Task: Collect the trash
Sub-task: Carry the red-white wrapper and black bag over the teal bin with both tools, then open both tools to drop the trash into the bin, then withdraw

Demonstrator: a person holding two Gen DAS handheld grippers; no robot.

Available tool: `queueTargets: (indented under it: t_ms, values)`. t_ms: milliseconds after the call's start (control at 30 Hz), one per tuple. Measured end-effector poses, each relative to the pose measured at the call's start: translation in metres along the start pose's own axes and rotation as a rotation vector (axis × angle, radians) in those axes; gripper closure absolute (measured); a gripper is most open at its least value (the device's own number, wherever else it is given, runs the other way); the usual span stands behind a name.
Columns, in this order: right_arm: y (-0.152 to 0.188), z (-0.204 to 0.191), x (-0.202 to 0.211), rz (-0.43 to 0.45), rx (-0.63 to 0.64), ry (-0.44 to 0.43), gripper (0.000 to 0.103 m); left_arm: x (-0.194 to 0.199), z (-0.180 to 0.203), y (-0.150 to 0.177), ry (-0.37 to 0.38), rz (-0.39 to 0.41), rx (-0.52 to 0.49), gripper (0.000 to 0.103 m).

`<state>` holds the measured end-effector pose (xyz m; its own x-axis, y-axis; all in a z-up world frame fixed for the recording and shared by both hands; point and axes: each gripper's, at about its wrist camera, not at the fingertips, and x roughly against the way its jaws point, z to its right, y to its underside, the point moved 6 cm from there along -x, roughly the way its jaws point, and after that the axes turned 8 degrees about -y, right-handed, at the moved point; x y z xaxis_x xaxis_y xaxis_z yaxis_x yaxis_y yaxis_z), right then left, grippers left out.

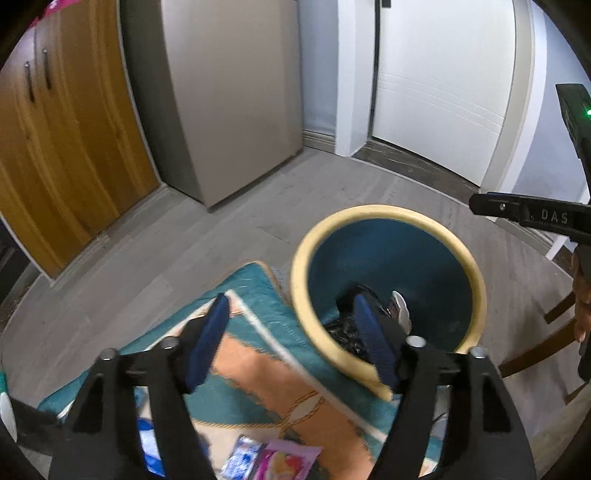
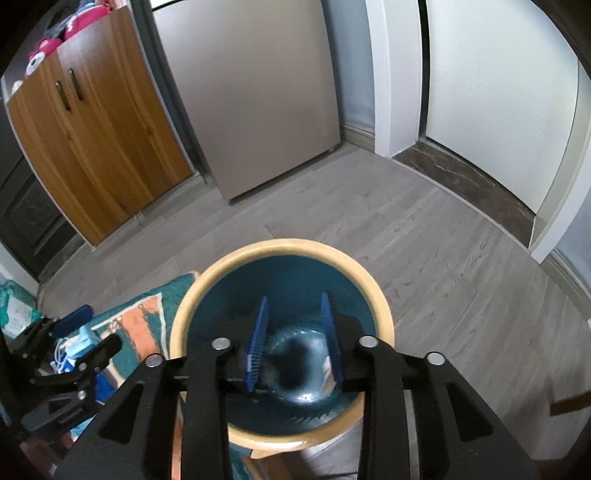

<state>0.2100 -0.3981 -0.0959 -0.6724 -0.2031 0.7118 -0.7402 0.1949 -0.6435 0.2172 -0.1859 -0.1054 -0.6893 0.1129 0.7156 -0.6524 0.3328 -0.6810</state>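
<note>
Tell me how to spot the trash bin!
Find the tall grey fridge beside the wooden cupboard. On the grey floor in front of it, at the edge of a teal and orange rug, stands the bin. It is the only round thing there: dark blue inside with a cream rim.

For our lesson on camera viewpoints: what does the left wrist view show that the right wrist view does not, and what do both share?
Only the left wrist view shows the wrappers on the rug's near end and the crumpled trash at the bin's bottom. Only the right wrist view shows pink items atop the wooden cabinet. Both show the blue bin, the patterned rug and the white door.
</note>
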Motion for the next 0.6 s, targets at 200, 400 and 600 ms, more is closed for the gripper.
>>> queueTargets:
  t_ms: [200,400,600]
  values:
    - [-0.003,-0.013,0.01,0.03,0.005,-0.02,0.037,0.034,-0.032,0.006,-0.077,0.026,0.036,0.009]
    - [0.0,-0.041,0.024,0.058,0.066,-0.073,0.008,0.079,-0.067,0.019,-0.151,0.048,0.06,0.006]
    - [0.007,-0.061,0.033,0.064,0.067,-0.106,0.007,0.123,-0.114,0.05,-0.215,0.037,0.133,0.006]
